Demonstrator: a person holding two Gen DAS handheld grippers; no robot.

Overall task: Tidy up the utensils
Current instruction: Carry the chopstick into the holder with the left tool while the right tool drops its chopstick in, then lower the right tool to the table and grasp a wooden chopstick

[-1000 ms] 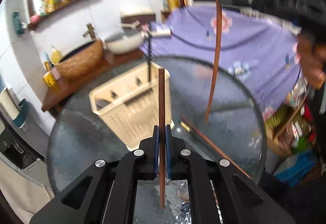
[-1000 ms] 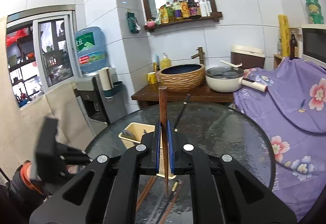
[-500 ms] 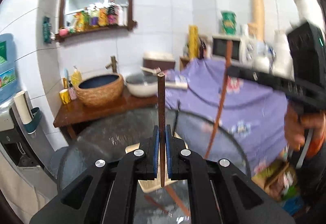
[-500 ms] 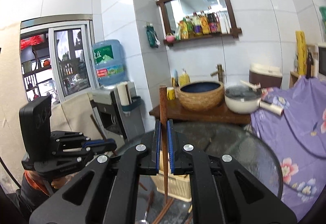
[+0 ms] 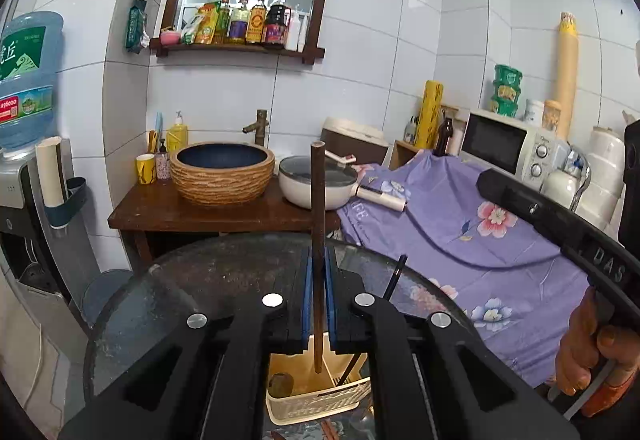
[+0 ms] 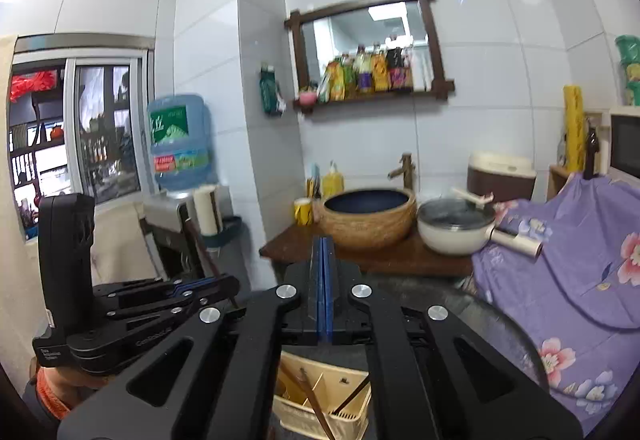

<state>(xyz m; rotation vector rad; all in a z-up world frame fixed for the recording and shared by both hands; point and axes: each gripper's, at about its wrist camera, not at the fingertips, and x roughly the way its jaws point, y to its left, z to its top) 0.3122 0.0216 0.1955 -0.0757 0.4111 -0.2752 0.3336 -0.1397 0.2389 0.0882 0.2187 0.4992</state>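
Observation:
My left gripper (image 5: 318, 280) is shut on a brown chopstick (image 5: 318, 224), held upright with its lower end over the cream utensil basket (image 5: 320, 400) on the round glass table (image 5: 200, 280). My right gripper (image 6: 324, 280) is shut with nothing between its blue pads. Below it the basket (image 6: 320, 412) holds a brown chopstick (image 6: 314, 400) and a dark utensil (image 6: 352, 396). The left gripper with its chopstick also shows in the right wrist view (image 6: 140, 304), to the left. A dark utensil handle (image 5: 394, 276) sticks up from the basket.
A wooden counter (image 5: 224, 215) behind the table carries a woven basin (image 5: 222, 171) and a white pan (image 5: 316, 183). A purple floral cloth (image 5: 460, 240) drapes to the right. A water dispenser (image 5: 28, 159) stands left. More utensils lie on the table in front of the basket (image 5: 328, 430).
The chopstick that my right gripper held is gone from its pads; one now lies in the basket. Both grippers have tilted up and moved over the basket.

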